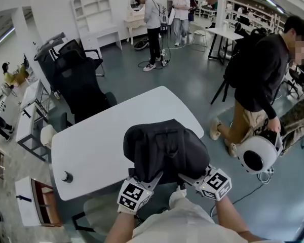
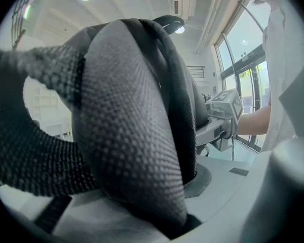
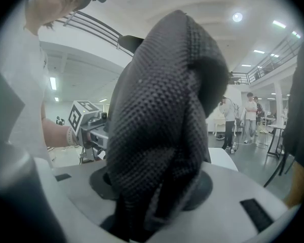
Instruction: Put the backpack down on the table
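- Head view: black backpack sits over the table's near edge, toward the near right corner. Can't tell if its base is down on the top or hanging just off it.
- Left tongs and right tongs both come in from the near side. Their tips are tucked under the bag's near face, with the marker cubes just below it.
- Small black knob stands by the near left corner, well apart from the bag. Black chair is beyond the far left edge. Person in a dark top stands on the floor off the right edge.
- Left gripper view: jaws clamped on a thick padded mesh part of the backpack. Fabric fills the gap and bulges up across the view. Right tongs visible past it, at the right.
- Right gripper view: jaws clamped on a fold of the black mesh, held wide by the padding. Left tongs' marker cube shows at the left, beside the bag.
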{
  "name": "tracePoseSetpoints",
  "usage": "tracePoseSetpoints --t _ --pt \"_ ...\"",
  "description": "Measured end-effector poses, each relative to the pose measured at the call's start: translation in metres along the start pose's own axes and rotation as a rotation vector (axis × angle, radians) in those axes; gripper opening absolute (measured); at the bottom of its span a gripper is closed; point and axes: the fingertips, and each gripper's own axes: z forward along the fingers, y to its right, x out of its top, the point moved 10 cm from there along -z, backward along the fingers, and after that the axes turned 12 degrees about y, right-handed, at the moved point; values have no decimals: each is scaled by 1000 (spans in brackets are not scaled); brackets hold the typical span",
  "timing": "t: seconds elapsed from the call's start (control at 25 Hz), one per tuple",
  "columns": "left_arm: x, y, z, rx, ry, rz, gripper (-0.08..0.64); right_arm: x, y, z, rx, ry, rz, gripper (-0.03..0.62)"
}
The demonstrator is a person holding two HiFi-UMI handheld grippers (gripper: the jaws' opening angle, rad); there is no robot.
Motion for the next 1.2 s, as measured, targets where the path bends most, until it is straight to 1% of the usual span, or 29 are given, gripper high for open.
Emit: tracePoseSetpoints --t 0.16,0.36,0.56,0.72,0.92,1.2 --pt "5 -14 15 7 -6 -3 140 3 20 10 10 0 5 216" --pt "9 -34 43 29 -13 -11 140 6 56 25 35 2 7 216" --pt "13 -62 77 47 -28 -15 140 4 100 47 68 13 20 216" --pt "20 -81 113 61 -31 -5 140 6 142 58 76 24 17 216" --pt "29 -95 151 83 -28 -5 140 13 187 65 103 28 13 216" --pt "34 -107 177 116 -14 5 140 15 220 74 130 41 -5 216"
